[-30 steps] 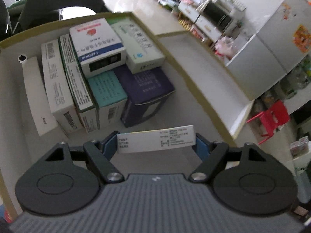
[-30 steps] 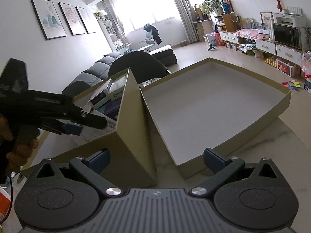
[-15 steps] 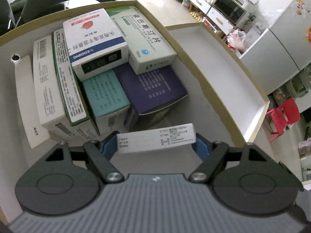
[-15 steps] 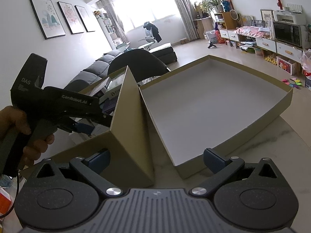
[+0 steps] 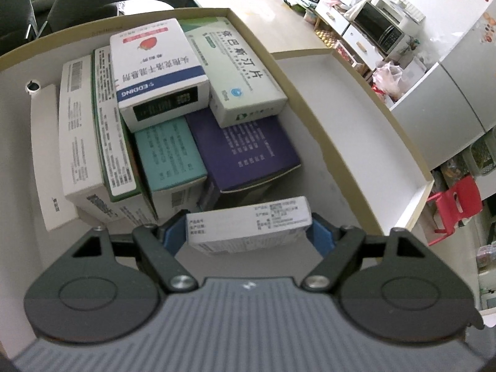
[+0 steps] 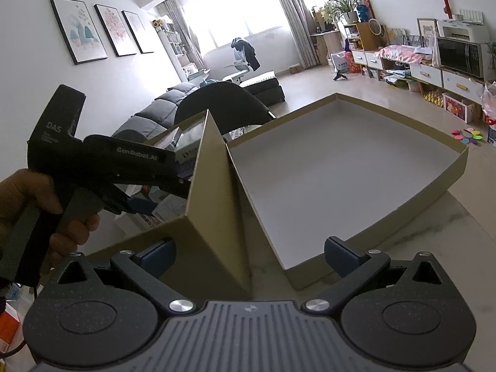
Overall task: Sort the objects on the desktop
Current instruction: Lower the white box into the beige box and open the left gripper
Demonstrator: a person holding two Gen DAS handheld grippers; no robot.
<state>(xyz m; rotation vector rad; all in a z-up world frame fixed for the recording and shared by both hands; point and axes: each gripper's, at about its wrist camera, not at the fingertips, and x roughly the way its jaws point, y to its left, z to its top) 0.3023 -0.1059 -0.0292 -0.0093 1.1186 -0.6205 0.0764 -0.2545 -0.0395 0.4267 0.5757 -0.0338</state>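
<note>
Left wrist view: left gripper w/ a white carton between its blue pads; jaws just been easing wider, pads look touching the ends. Carton hangs over the box floor, just beside a purple carton. Right gripper wide, nothing in it.

the upper and left of the left wrist frame is crowded: stacked medicine boxes fill most of the left cardboard box. bare floor stays free at its right, beside the purple box. in the right wrist frame the second cardboard box lies empty; two tan walls meet at lower centre.
</note>
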